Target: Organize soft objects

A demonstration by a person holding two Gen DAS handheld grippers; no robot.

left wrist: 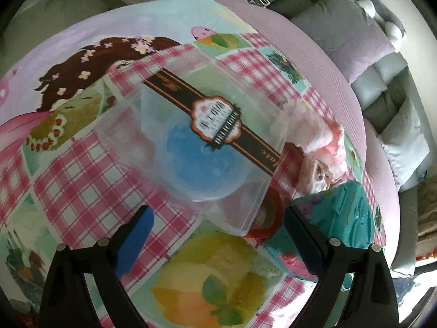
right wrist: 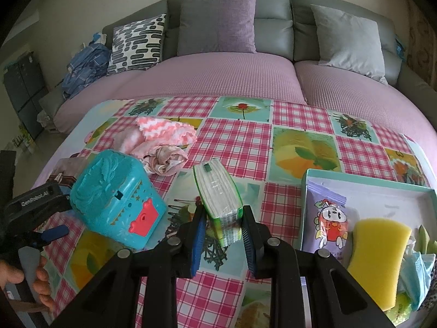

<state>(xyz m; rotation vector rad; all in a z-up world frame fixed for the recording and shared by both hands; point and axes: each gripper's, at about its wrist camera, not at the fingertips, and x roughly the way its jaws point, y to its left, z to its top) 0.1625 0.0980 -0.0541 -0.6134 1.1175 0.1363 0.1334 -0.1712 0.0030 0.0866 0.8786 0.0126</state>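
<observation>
A grey sofa (right wrist: 273, 27) with purple seat covers lies far beyond both claws. Nearer, a patchwork cloth (right wrist: 240, 136) spreads beneath them. A white tray (right wrist: 382, 191) sits right of the right claw (right wrist: 221, 220); a teal box (right wrist: 117, 199) stands to its left. That claw is clamped on a green tissue pack (right wrist: 218, 191). The left claw (left wrist: 218, 218) gapes apart just short of a clear plastic box (left wrist: 202, 147), touching nothing. Pink cloths (right wrist: 161, 142) are heaped past the teal box.
</observation>
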